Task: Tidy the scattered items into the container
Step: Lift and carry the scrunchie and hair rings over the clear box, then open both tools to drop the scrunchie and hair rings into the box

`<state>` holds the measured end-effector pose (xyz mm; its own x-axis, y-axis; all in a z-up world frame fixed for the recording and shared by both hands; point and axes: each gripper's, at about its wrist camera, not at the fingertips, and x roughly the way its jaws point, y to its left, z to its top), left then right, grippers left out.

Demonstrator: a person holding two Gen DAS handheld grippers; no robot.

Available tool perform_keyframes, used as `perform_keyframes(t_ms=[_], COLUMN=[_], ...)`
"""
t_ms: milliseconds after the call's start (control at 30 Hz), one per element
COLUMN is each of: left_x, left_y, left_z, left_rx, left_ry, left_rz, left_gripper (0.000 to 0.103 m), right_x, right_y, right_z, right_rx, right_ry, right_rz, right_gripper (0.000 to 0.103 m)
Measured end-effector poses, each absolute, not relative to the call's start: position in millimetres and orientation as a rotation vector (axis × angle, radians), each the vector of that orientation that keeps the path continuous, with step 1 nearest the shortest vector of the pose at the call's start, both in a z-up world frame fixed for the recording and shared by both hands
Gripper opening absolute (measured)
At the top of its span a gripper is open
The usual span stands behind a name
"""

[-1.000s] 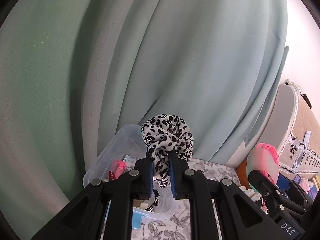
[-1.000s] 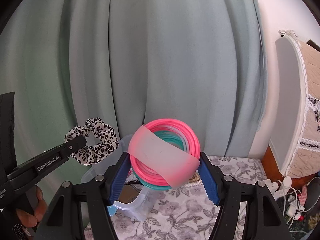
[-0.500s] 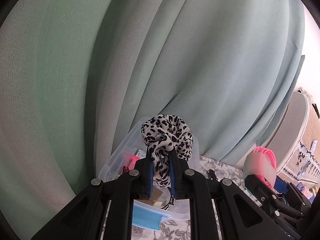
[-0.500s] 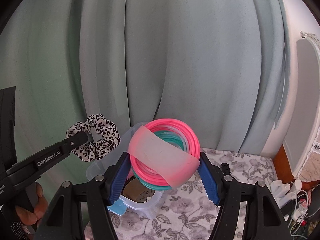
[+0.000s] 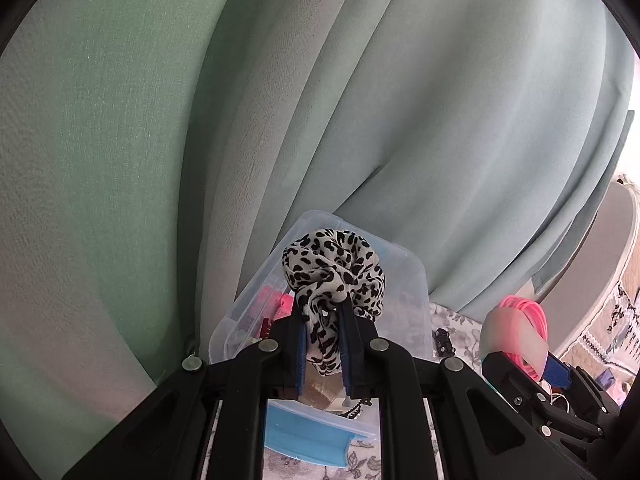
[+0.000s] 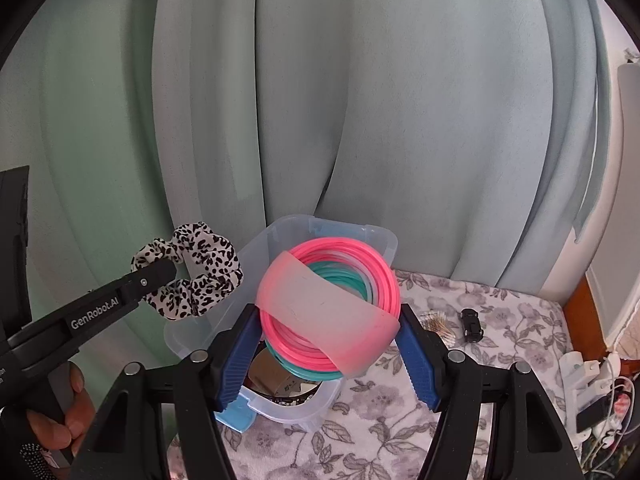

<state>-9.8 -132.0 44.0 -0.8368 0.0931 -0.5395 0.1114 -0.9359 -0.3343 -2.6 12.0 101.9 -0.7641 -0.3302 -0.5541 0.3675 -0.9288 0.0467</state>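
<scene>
We face the green curtain (image 6: 360, 120) hung behind a floral cloth (image 6: 500, 320). Since a second ago the clear box (image 6: 372, 236) has swung from lower left to right beneath us, so both drops look near. Our right gripper (image 6: 328, 332) is clamped on the ring bundle (image 6: 332, 304); our left gripper (image 5: 322, 344) pinches the scrunchie (image 5: 334, 276) over the box. A small black toy car (image 6: 471, 324) waits on the cloth.
</scene>
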Motion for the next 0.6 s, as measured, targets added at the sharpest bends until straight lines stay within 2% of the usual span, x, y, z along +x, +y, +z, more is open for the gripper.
perform_keyframes(t_ms=[233,467,600], left_x=[-19,-73,-58], left_y=[-131,-131,-141], left_z=[31,37,36], left_rx=[0.943,0.989,0.997], left_ry=[0.546,0.542,0.537], left_rz=[-2.931,-2.903,-2.901], left_gripper=[0.014,0.014,0.014], right_x=[-19,-32,-35], right_y=[7,0,-5], right_z=[88,78,73], right_rx=[0.86,0.897,0.908], right_ry=[0.102,0.118,0.131], right_rz=[-2.609,-2.564,-2.544], right_gripper=[0.07,0.07,0.07])
